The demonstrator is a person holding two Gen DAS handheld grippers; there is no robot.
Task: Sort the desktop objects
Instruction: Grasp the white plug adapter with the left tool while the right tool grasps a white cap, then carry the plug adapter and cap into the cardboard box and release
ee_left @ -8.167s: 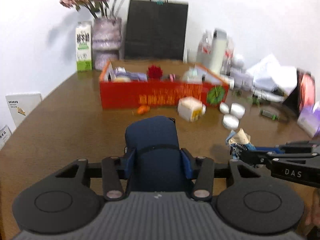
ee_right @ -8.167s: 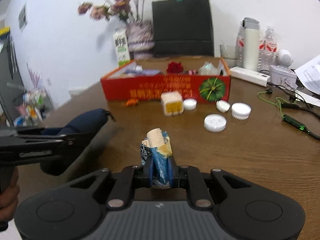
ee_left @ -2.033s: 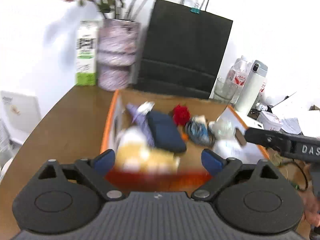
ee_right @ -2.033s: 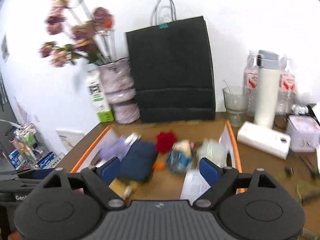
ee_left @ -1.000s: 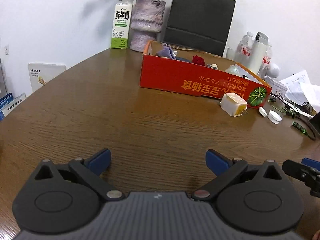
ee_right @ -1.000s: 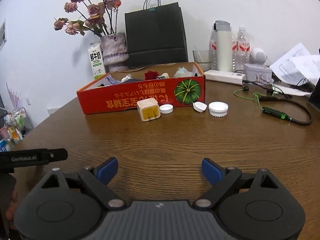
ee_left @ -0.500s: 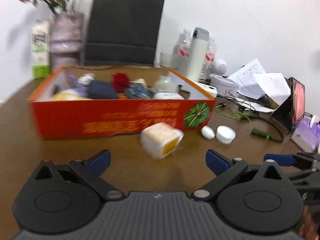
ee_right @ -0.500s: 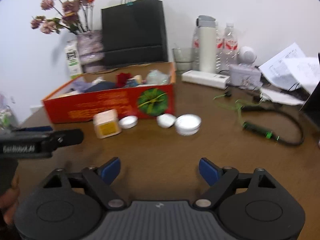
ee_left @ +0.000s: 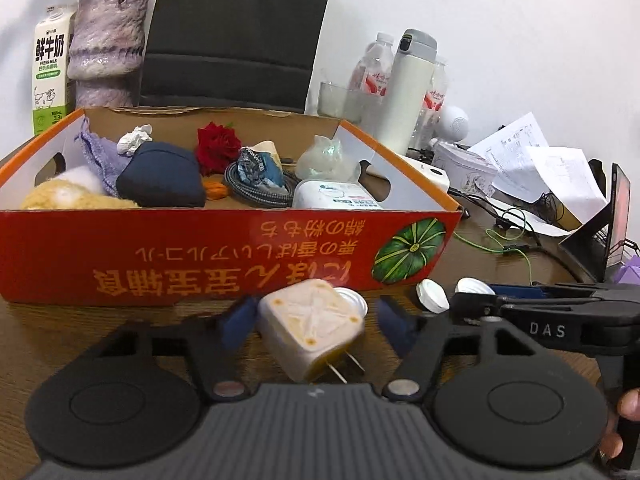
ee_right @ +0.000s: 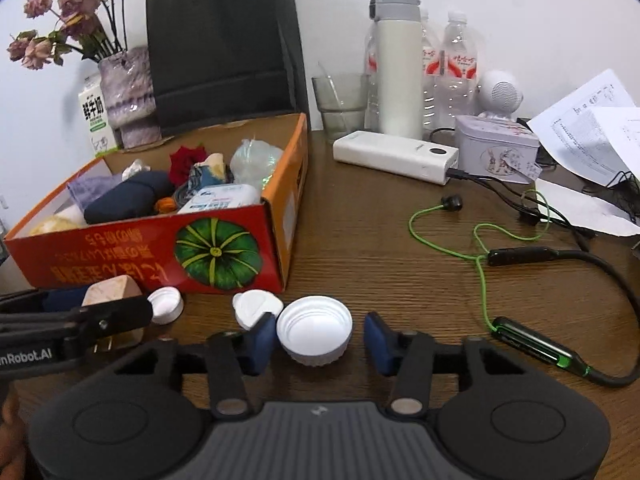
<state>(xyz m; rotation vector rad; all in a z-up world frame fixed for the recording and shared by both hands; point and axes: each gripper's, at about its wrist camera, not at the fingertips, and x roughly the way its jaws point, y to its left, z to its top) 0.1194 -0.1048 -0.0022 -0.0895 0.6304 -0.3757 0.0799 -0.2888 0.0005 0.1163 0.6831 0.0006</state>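
Observation:
A beige plug adapter (ee_left: 310, 326) with two prongs lies on the wooden table in front of the red cardboard box (ee_left: 224, 256). My left gripper (ee_left: 316, 320) is open, its blue pads on either side of the adapter, apart from it. A large white jar lid (ee_right: 315, 332) lies open side up between the pads of my right gripper (ee_right: 320, 342), which is open. The left pad is near the lid, the right pad apart from it. Two smaller white caps (ee_right: 166, 305) (ee_right: 256, 308) lie beside the box (ee_right: 168, 256). The box holds a dark blue pouch (ee_left: 162, 180), a red rose and several other items.
Behind the box stand a black paper bag (ee_right: 222, 44), a vase of dried flowers (ee_right: 124, 96) and a milk carton (ee_left: 50, 66). To the right are a white flask (ee_right: 394, 64), water bottles, a glass, a white power bank (ee_right: 394, 156), a tin, papers and a green cable (ee_right: 480, 256).
Both grippers have moved forward and down to the table. The left now straddles the plug adapter and the right straddles the large white lid. Both remain open.

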